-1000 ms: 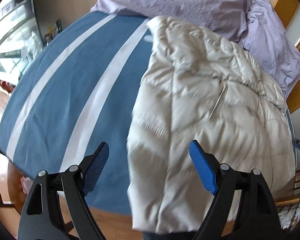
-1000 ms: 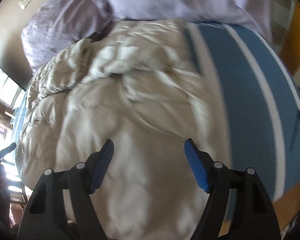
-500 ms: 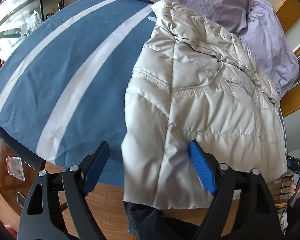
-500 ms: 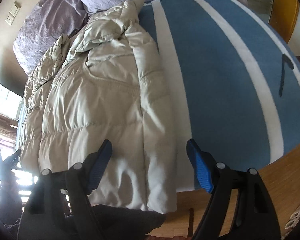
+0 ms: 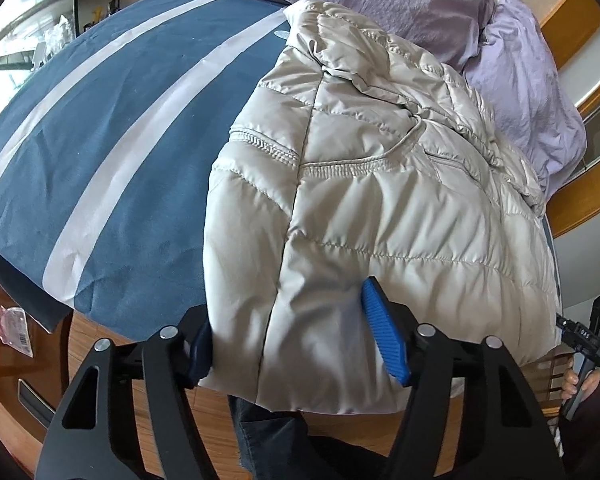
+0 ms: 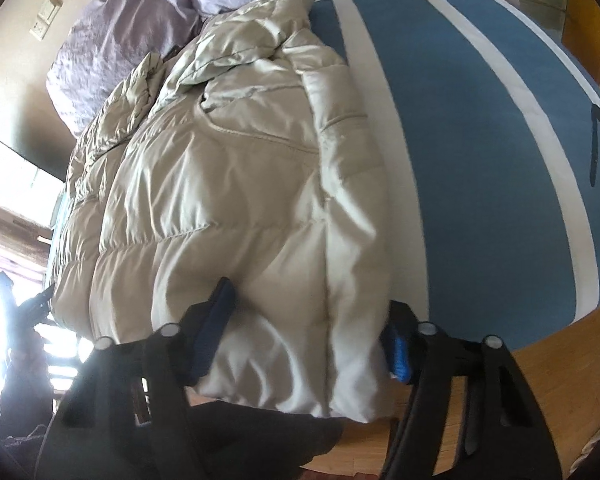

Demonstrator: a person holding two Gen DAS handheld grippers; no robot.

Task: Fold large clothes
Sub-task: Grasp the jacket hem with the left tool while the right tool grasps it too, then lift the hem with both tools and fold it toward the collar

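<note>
A beige quilted puffer jacket (image 5: 380, 184) lies folded lengthwise on the blue bed cover, its hem hanging over the near bed edge. It also shows in the right wrist view (image 6: 228, 200). My left gripper (image 5: 296, 344) is open, its jaws straddling the hem's left part, with the left pad hidden behind the fabric. My right gripper (image 6: 308, 332) is open too, its jaws straddling the hem's right corner, the fabric bulging between them.
The blue cover with white stripes (image 5: 112, 132) spreads beside the jacket. Lilac pillows (image 5: 400, 4) lie at the head of the bed. Wooden floor (image 6: 520, 380) runs below the bed edge. Another hand-held device (image 5: 584, 344) shows at the right.
Both grippers have moved forward and down to the jacket's near hem. The hem now sits between each pair of jaws, which stay open.
</note>
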